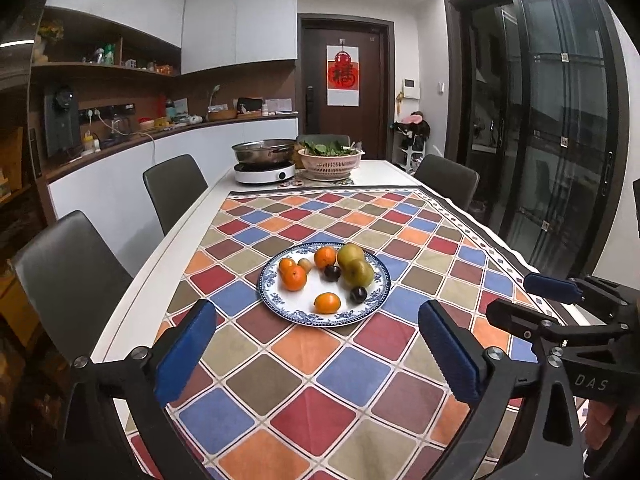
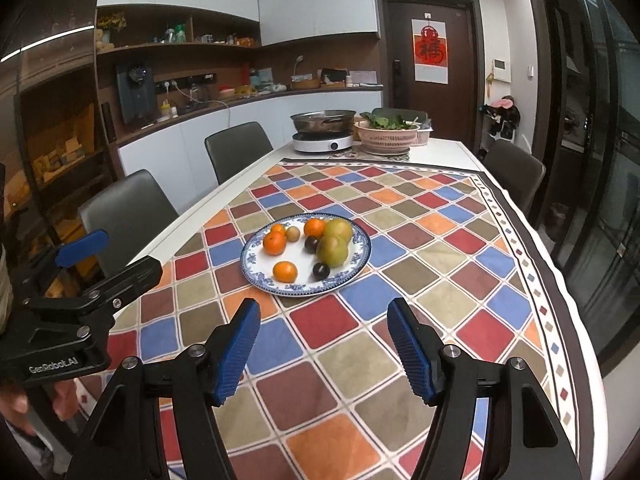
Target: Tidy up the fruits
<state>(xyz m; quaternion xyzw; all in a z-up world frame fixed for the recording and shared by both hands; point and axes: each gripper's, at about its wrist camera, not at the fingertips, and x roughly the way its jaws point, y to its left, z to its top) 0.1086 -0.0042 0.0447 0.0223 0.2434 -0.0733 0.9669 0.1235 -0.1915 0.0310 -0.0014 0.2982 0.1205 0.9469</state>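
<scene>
Left tool (image 1: 316,344) spread, empty — right tool (image 2: 324,340) likewise. Plate (image 1: 280,304) of fruits (image 2: 334,250) on bench (image 2: 460,152) just ahead of both tools, untouched.

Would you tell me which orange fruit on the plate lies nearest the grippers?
The lone orange at the plate's front; the other three sit farther back.

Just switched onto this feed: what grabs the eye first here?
The blue-rimmed plate mid-table, holding oranges, two green pears and dark plums, on a bright checked tablecloth. Both hand-held grippers, left and right, hover open on its near side. At the far end, a pan sits beside a basket of greens.
</scene>
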